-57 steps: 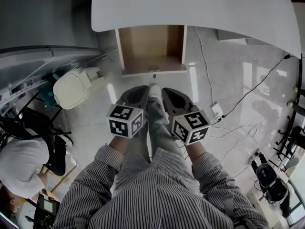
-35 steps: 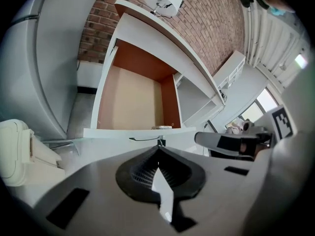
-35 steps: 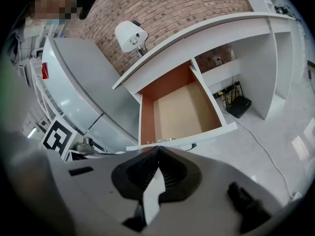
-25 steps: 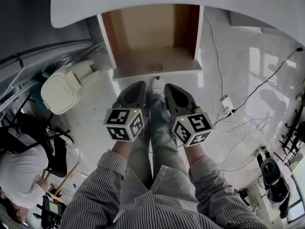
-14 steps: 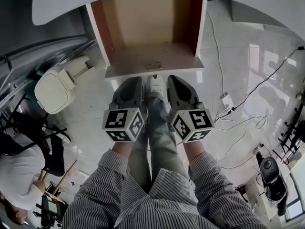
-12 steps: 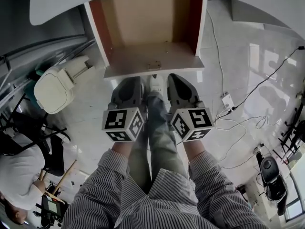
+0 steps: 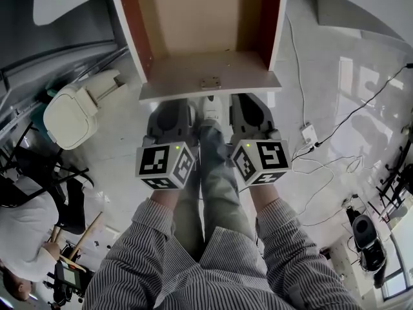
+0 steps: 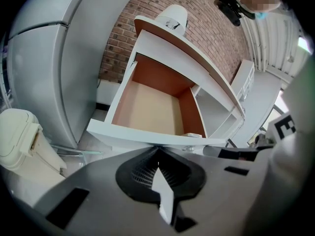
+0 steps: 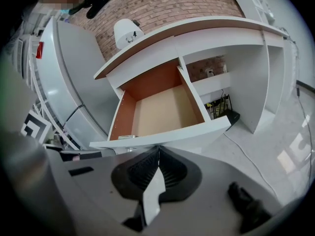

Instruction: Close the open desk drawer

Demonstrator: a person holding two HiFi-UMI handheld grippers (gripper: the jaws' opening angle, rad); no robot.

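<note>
From the head view, the drawer (image 7: 200,24) stands pulled well out from under the white tabletop (image 7: 61,2), with its wooden inside bare and its white front panel (image 7: 174,89) facing the person. The left gripper (image 7: 171,103) and the right gripper (image 7: 250,99) sit side by side just beside that panel, one on each side of the small metal plate (image 7: 210,82) at its middle. A bin (image 7: 68,112) on the floor to the left and loose cables (image 7: 322,163) to the right lie well apart from the drawer's path.

In the left gripper view, the fingers are pressed together with nothing between them. Their tip sits right at the lower edge of the front panel (image 8: 147,134), and I cannot tell whether it touches.

In the right gripper view, these fingers are also pressed together and hold nothing, and their tip is equally close under the panel (image 9: 167,134).

The step in hand looks like the push itself. Both tips seem low, so they should probably go onto the flat face of the panel, or they may slip beneath it. Equal pressure on both sides of the plate should keep the drawer from skewing. The push should run straight along the drawer's travel and ease off near the end so it does not slam
</note>
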